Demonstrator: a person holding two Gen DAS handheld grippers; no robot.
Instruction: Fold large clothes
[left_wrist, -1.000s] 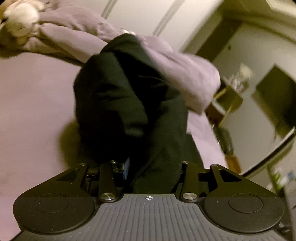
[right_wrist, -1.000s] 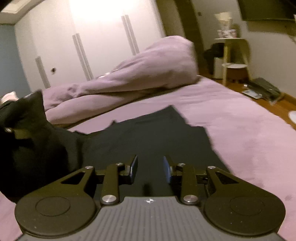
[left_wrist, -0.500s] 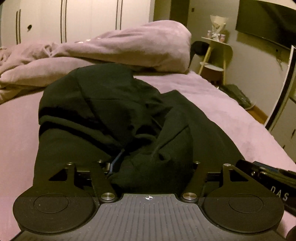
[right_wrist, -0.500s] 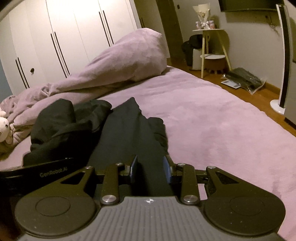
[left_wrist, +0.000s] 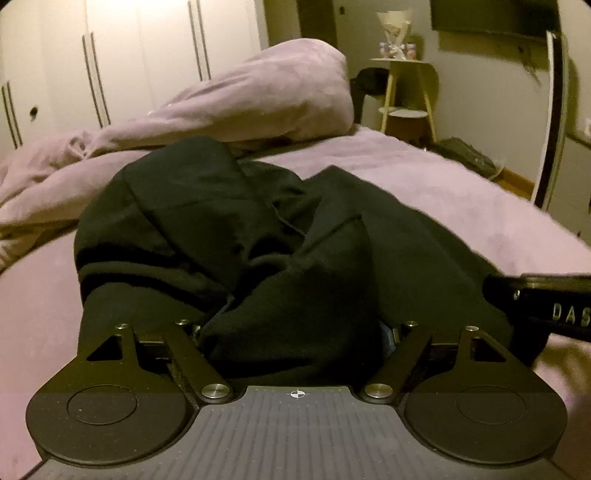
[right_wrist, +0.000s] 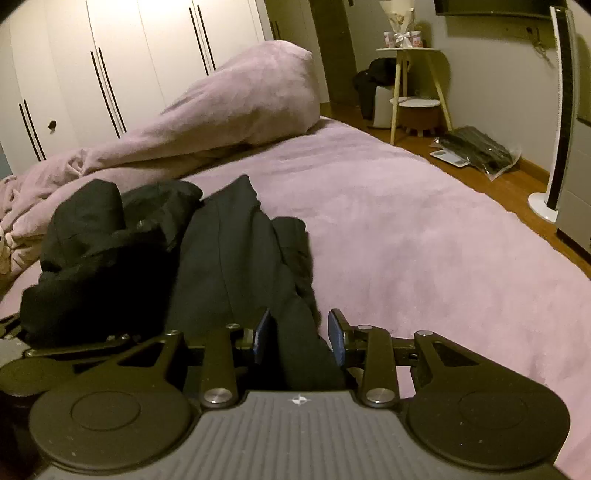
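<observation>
Since the earlier frames both grippers have dropped lower and closer to the garment (left_wrist: 236, 236), and the left jaws have spread wider around the bunched cloth. Now the left gripper (left_wrist: 295, 332) has its jaws wide apart, with a thick fold of black cloth filling the gap; its fingertips are buried in the fabric, so whether they press on it cannot be told. Just ahead of it the garment rises in a crumpled mound on the bed (left_wrist: 461, 184). To its right, touching the cloth's edge, sits the body of the right gripper (left_wrist: 543, 306).

The right gripper (right_wrist: 298, 332) is partly spread, blue pads (right_wrist: 263, 330) on either side of a narrow strip of the garment (right_wrist: 236, 258) that runs between them; the pads do not visibly squeeze it. Left of this gripper lies the bulk of the garment, heaped. Beyond both, a rumpled duvet (right_wrist: 229, 107) lies across the far side of the bed (right_wrist: 424, 229), and wardrobe doors (right_wrist: 122, 55) stand behind it. Far right stands a small side table (right_wrist: 410, 62).
</observation>
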